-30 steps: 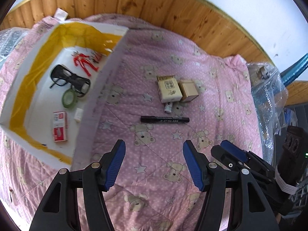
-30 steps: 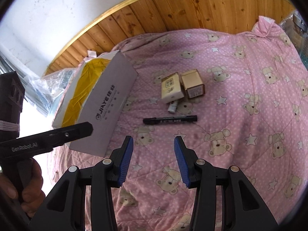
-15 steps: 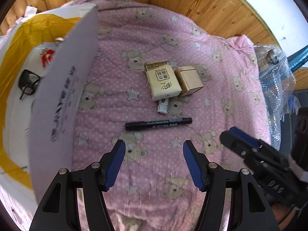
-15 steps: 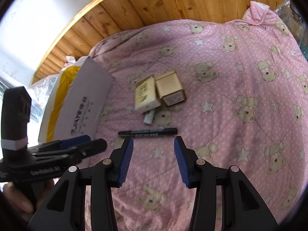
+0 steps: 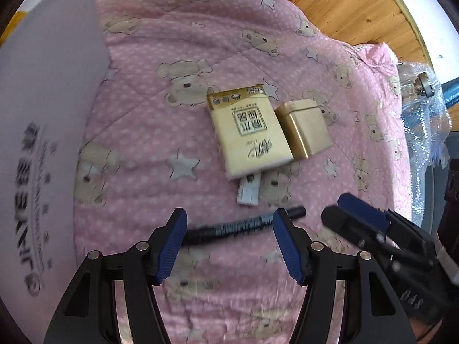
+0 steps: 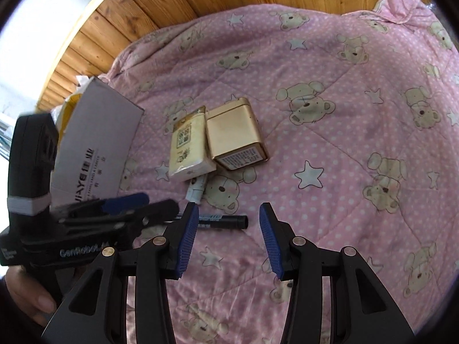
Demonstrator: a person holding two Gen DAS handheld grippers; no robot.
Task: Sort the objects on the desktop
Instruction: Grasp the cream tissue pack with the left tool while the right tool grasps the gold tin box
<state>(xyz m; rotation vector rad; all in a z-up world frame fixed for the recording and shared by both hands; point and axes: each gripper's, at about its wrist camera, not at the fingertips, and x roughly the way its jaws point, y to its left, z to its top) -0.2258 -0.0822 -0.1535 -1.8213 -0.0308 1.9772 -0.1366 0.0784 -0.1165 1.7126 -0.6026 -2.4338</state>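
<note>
A black marker (image 5: 229, 227) (image 6: 223, 220) lies flat on the pink bear-print quilt (image 5: 178, 132). My left gripper (image 5: 229, 243) is open, its blue pads on either side of the marker's middle, just above it. My right gripper (image 6: 228, 238) is open too, close to the marker's right end. Beyond the marker lie a small white tube (image 5: 249, 189) (image 6: 196, 189), a cream tissue pack (image 5: 249, 132) (image 6: 190, 149) and a gold tin (image 5: 304, 127) (image 6: 235, 134), side by side.
A white cardboard box (image 5: 43, 109) (image 6: 91, 149) stands at the left with its side wall toward me. Bubble wrap (image 5: 424, 114) lies past the quilt's right edge. Wood panelling (image 6: 160, 3) runs behind the quilt. A hand (image 6: 25, 292) holds the left gripper's handle.
Both grippers have come forward and down toward the marker. The box interior has slid out of the left wrist view. Neither gripper has changed its opening.
</note>
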